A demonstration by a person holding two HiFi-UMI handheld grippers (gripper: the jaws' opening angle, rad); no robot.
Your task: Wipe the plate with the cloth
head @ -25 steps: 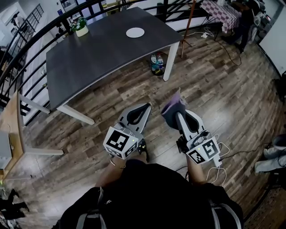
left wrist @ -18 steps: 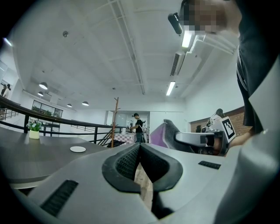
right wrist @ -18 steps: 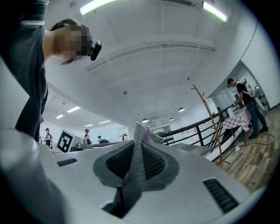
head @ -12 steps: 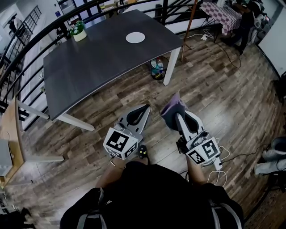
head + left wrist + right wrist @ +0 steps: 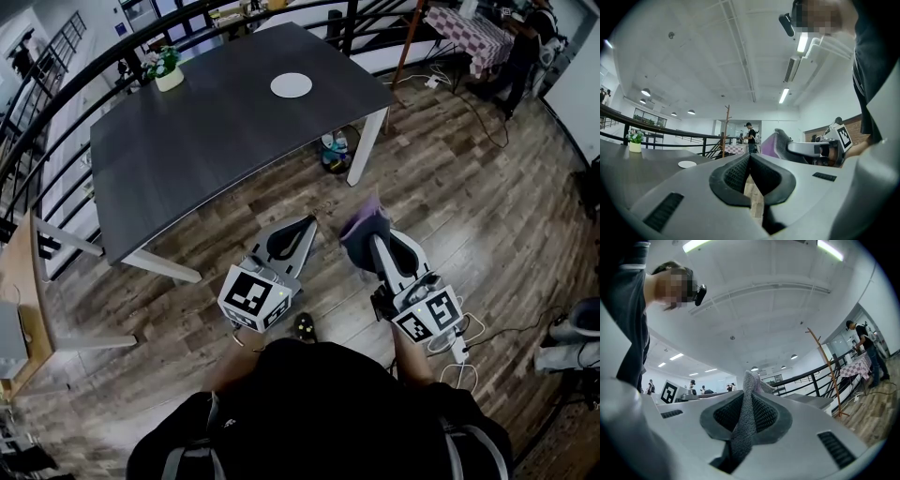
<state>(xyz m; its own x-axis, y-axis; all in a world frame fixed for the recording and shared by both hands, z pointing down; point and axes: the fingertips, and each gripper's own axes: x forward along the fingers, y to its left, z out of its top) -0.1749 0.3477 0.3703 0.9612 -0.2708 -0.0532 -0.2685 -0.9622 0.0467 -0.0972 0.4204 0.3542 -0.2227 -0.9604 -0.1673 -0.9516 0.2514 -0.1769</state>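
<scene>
Jaws of left gripper [image 5: 303,225] clenched, empty, held level; right gripper [image 5: 372,241] alongside, pinching cloth [image 5: 360,223].

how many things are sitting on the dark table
2: a white plate near the table's far right corner, and a potted plant at its far left edge.

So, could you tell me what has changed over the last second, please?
The person has stepped closer to the table: it and the plate sit lower in the head view. Unchanged: left gripper shut and empty, right gripper shut on the cloth.
</scene>
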